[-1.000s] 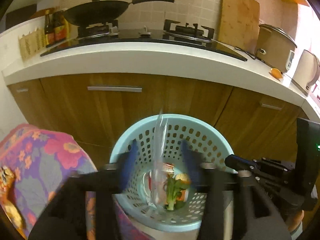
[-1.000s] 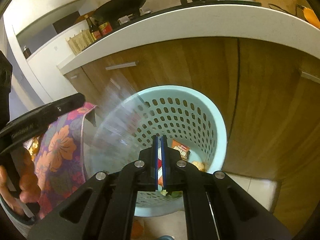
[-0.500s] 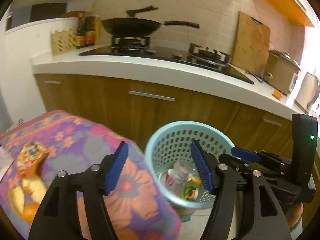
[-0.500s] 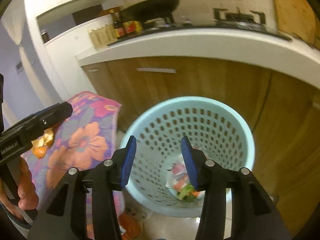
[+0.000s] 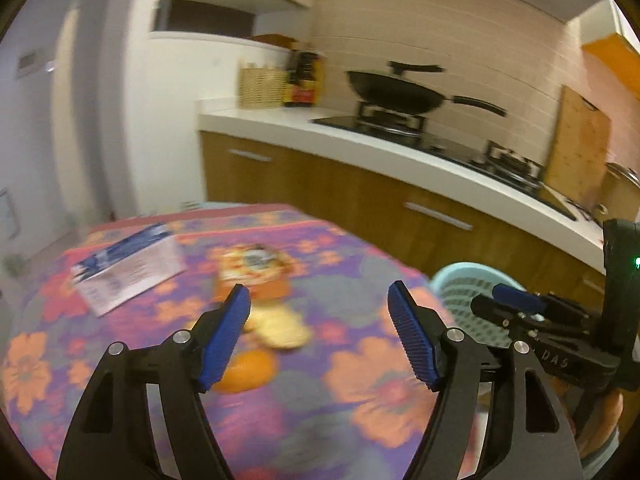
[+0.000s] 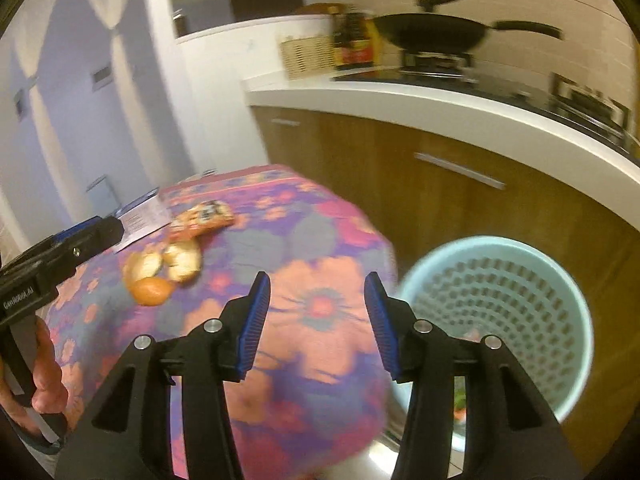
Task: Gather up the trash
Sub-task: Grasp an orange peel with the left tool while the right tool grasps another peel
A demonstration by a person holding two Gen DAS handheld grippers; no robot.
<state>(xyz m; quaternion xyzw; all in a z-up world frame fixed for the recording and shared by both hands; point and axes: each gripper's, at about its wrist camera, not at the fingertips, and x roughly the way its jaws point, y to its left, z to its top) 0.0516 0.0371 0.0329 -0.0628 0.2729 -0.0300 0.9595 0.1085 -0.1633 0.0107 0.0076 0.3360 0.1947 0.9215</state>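
Observation:
My left gripper (image 5: 320, 336) is open and empty above the flowered tablecloth (image 5: 360, 376). Just ahead of it lie orange peels (image 5: 248, 372), pale peel pieces (image 5: 280, 330) and an orange snack wrapper (image 5: 252, 268). My right gripper (image 6: 316, 320) is open and empty over the table's right edge. The peels (image 6: 160, 272) and wrapper (image 6: 202, 220) lie to its left. The light-blue perforated bin (image 6: 504, 320) stands on the floor at the right, with some trash at its bottom; its rim also shows in the left wrist view (image 5: 460, 280).
A white-and-blue leaflet (image 5: 128, 268) lies at the table's far left. Wooden cabinets (image 6: 440, 200) and a white counter (image 5: 400, 152) with a black wok (image 5: 396, 92) run behind. The right gripper's body (image 5: 560, 344) is right of my left gripper.
A clear plastic piece dropped into the bin. The right gripper opened. Both grippers swung left from over the bin to over the table.

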